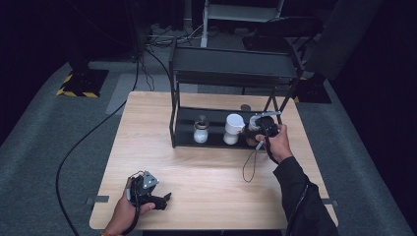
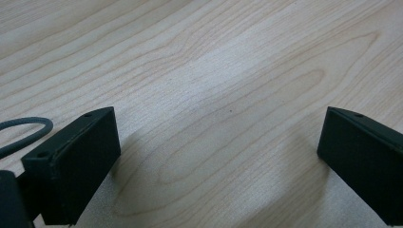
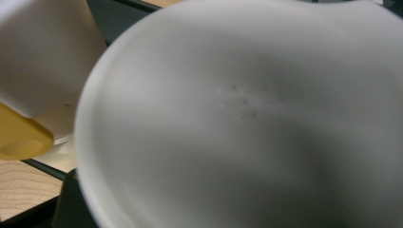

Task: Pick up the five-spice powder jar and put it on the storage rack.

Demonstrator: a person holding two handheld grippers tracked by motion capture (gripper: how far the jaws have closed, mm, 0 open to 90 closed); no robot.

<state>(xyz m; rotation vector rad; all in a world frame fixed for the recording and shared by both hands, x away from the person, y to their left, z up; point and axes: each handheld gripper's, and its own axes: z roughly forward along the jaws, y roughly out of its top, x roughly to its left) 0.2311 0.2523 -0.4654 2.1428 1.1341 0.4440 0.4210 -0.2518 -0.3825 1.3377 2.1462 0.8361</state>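
My right gripper (image 1: 255,128) reaches into the lower shelf of a black rack (image 1: 235,67) at its right end. A white round vessel (image 3: 247,118) sits right against its camera and hides the jaws, so the grip appears shut on it. Beside it stands a white cup (image 1: 233,129), seen up close as a white container with a yellow base (image 3: 33,71). A small jar (image 1: 200,132) with a pale filling stands further left on the same shelf. My left gripper (image 1: 164,199) rests open on the wooden table (image 1: 211,182) near the front edge, nothing between its jaws (image 2: 217,113).
The rack's uprights and top shelf close in the space above the lower shelf. A cable loop (image 1: 251,164) hangs from the right gripper onto the table. Black cables run over the grey floor at the left, and a yellow-striped stand base (image 1: 81,81) sits at the far left.
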